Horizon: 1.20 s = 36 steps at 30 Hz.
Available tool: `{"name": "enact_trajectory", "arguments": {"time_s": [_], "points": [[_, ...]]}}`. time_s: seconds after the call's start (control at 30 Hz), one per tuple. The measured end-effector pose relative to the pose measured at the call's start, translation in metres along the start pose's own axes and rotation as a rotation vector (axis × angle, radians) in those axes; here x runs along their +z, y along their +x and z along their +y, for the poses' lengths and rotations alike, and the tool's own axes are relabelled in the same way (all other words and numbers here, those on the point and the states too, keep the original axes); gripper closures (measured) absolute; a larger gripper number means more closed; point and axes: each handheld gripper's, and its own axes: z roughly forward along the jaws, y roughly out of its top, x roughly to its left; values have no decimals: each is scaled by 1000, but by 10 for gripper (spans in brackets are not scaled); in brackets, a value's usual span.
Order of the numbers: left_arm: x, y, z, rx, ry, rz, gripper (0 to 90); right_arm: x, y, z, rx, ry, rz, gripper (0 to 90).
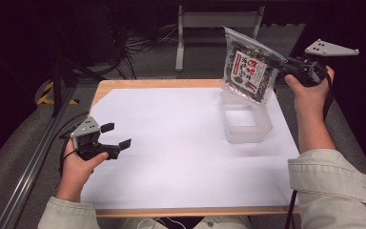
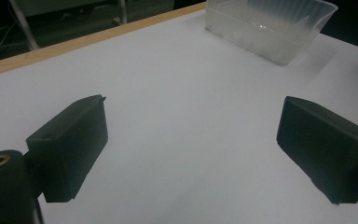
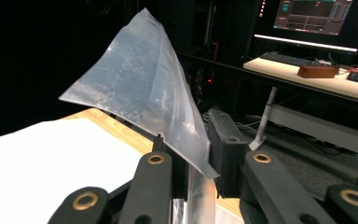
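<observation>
**Snack bag up in the air, tub not filled yet**

So my right gripper [image 1: 286, 63] is clamped on 1 edge of the snack bag [image 1: 249, 70], hanging in the upper right of the high view, just above the clear plastic tub [image 1: 246, 123]. Looks like pickup's done; lowering it in and letting go is what's left, I'd say. My left gripper [image 1: 116, 135] sits idle at the left, jaws wide apart, holding nothing.

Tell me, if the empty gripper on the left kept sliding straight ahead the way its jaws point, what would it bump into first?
Probably the clear plastic container. The left gripper is open over bare white paper, and the container sits ahead, somewhat to one side in its own view. Depth is hard to judge, so it might graze the container's near wall or pass just beside it.
</observation>
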Motion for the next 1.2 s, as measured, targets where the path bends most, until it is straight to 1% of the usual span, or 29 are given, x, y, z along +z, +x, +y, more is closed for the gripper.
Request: {"name": "enact_trajectory", "arguments": {"time_s": [0.13,0.3,0.4,0.5,0.57,0.73,0.9,1.03,1.13,1.2], "points": [[0,0,0,-11,2,-5,106,-2,-2,0,-4,3,-20,780],[0,0,0,-6,2,-4,106,-2,-3,-2,-11,5,-30,780],[0,0,0,-11,1,-5,107,-1,-3,-5,-16,7,-37,779],[0,1,0,-5,4,-3,107,-1,-3,-10,-14,5,-41,779],[0,0,0,-10,3,-3,107,0,-4,-13,-10,4,-42,779],[0,1,0,-4,13,-7,118,1,-6,-23,8,5,-33,779],[0,1,0,-5,14,-8,119,1,-5,-29,3,2,-37,778],[0,1,-1,-8,11,-6,119,2,-5,-31,-4,17,-42,778],[0,1,-1,-18,8,-8,119,3,-4,-34,-8,27,-42,778],[-1,1,-1,-11,10,-6,119,4,-3,-36,-10,33,-44,778]]}}
